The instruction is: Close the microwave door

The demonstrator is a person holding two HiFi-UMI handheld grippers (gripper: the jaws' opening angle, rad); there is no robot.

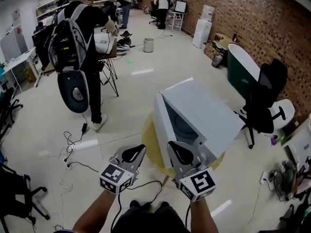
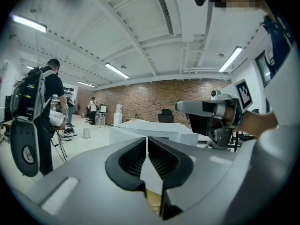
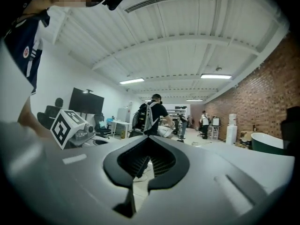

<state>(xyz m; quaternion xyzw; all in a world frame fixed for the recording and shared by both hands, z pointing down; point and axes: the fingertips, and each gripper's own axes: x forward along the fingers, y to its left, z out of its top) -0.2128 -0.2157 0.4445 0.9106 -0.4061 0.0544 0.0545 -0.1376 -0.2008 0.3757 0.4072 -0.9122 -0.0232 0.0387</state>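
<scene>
Both jaws closed, empty, left gripper [image 1: 136, 153] over open floor [image 1: 131, 106], right gripper [image 1: 176, 152] near microwave [image 1: 204, 110] edge

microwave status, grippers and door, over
Left gripper and right gripper shut, empty, just short of the microwave. Door looks flush, closed. Nothing in the way.

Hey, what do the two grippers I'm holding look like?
Both the left gripper and right gripper have grey bodies with black-lined jaws. Each carries a white cube with black square markers, and a black cable trails from each.
</scene>
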